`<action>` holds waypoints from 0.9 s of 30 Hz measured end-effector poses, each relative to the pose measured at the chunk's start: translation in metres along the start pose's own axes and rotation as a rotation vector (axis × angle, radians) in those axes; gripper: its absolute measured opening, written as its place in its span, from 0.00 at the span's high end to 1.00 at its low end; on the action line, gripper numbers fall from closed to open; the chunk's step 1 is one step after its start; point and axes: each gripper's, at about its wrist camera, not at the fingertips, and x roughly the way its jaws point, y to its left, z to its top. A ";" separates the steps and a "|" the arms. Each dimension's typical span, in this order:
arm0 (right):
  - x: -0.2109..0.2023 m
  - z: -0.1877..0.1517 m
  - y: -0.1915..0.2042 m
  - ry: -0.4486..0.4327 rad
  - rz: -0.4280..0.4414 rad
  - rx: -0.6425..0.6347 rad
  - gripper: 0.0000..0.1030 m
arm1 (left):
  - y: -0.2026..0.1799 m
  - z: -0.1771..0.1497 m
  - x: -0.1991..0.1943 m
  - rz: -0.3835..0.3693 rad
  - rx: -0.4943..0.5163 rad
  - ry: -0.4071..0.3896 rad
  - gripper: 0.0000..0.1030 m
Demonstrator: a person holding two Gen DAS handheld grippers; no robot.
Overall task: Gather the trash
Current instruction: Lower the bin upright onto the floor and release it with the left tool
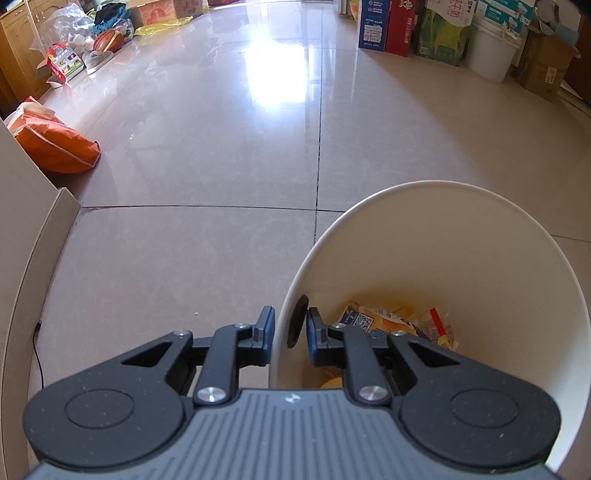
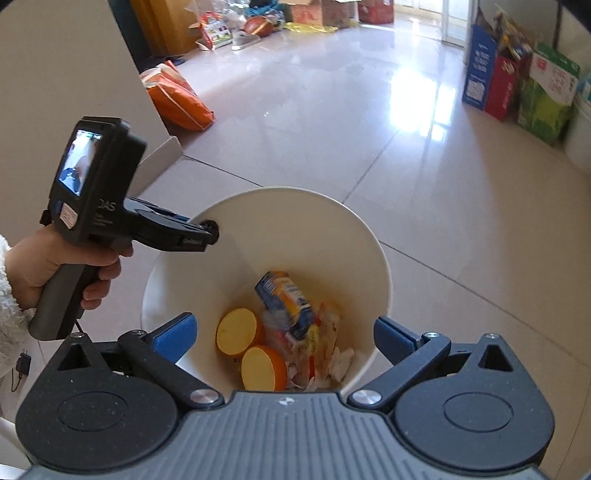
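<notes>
Gripping the rim of the white bin (image 1: 436,236), the left gripper (image 1: 290,328) has its jaws closed down on the wall, one finger outside, one inside. In the right wrist view the same tool reaches in from the left, held by a hand (image 2: 55,266) in a fuzzy white sleeve (image 2: 9,314), fingertips pinched on the bin's rim at its upper left.

Right gripper (image 2: 284,334) hangs above the bin mouth, jaws spread wide, nothing between the blue pads (image 2: 177,334).

Bin stands on pale glossy floor tiles (image 1: 207,147). Trash lies at its bottom: two orange discs with yellow faces (image 2: 238,330), just beside each other; a blue and orange carton (image 2: 286,299), tilted, lying on crumpled wrappers (image 2: 325,332); white paper scraps (image 2: 341,362) towards the near wall.

Away from the bin: an orange bag (image 1: 55,144) by a beige panel at left, a basketball (image 1: 107,40) among clutter at the far wall, cardboard boxes (image 1: 391,26) and a white bucket (image 1: 489,50) along the right.
</notes>
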 end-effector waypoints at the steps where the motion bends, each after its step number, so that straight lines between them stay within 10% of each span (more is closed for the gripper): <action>1: 0.000 -0.001 -0.002 -0.002 0.002 0.010 0.00 | 0.000 0.000 0.000 0.001 0.001 0.001 0.85; 5: 0.008 -0.009 -0.011 0.016 0.016 0.072 0.00 | 0.000 0.000 -0.001 -0.011 -0.009 0.005 0.74; 9: 0.013 -0.020 -0.018 0.049 0.023 0.135 0.00 | -0.004 -0.002 -0.004 -0.041 -0.008 0.006 0.30; 13: 0.014 -0.029 -0.024 0.061 0.000 0.179 0.00 | -0.010 -0.002 -0.012 -0.011 0.033 -0.024 0.11; 27: 0.007 -0.052 -0.026 0.152 -0.130 0.340 0.00 | -0.010 -0.016 -0.086 0.012 0.059 0.029 0.10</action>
